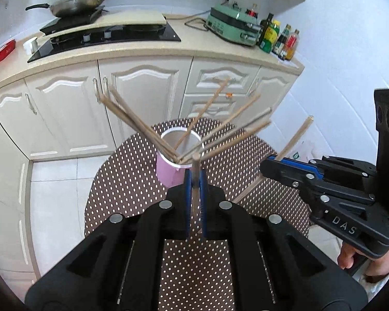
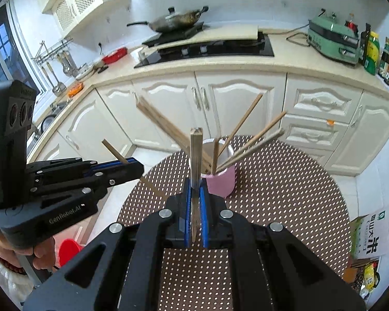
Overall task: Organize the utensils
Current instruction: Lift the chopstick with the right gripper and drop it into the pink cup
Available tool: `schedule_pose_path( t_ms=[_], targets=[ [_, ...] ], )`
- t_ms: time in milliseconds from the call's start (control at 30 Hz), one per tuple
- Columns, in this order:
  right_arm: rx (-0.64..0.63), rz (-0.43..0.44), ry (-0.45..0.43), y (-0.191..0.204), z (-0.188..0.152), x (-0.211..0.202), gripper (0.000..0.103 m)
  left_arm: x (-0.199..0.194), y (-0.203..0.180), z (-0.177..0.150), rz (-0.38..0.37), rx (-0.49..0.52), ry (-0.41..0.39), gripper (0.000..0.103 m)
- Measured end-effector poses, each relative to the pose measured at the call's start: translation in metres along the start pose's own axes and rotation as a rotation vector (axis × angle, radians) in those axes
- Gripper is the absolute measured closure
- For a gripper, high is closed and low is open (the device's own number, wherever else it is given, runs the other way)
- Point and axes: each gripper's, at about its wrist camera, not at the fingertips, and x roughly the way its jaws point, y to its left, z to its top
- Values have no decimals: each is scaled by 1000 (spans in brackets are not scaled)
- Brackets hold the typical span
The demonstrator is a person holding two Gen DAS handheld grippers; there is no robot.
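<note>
A pink cup (image 1: pixel 168 173) (image 2: pixel 220 182) stands on a round dotted table (image 1: pixel 132 186) (image 2: pixel 285 194) and holds several wooden chopsticks (image 1: pixel 132 119) (image 2: pixel 246 119) fanned outward. My left gripper (image 1: pixel 195 178) is shut on one chopstick (image 1: pixel 196 171), held upright just in front of the cup. My right gripper (image 2: pixel 195 181) is shut on another chopstick (image 2: pixel 196 150), also upright before the cup. Each gripper shows in the other's view: the right one (image 1: pixel 272 162) at right with its chopstick (image 1: pixel 297 137), the left one (image 2: pixel 134 165) at left.
White cabinets (image 1: pixel 142 98) and a counter with a hob (image 1: pixel 111 36), a wok (image 1: pixel 75 2), a green appliance (image 1: pixel 233 26) and bottles (image 1: pixel 280 36) stand behind. A rice bag (image 2: pixel 373 233) and a red bowl (image 2: pixel 67 251) sit by the table on the tiled floor.
</note>
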Motion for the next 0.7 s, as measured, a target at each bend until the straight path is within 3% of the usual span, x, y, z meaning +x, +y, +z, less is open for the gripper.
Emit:
schedule_pose_path(
  t_ms=[400, 700],
  targets=[
    [-39, -26, -189, 7, 51, -46, 98, -41, 5, 41, -22, -44, -155, 97],
    [-73, -49, -219, 9, 69, -32, 98, -37, 16, 62, 9, -89, -215, 97]
  ],
)
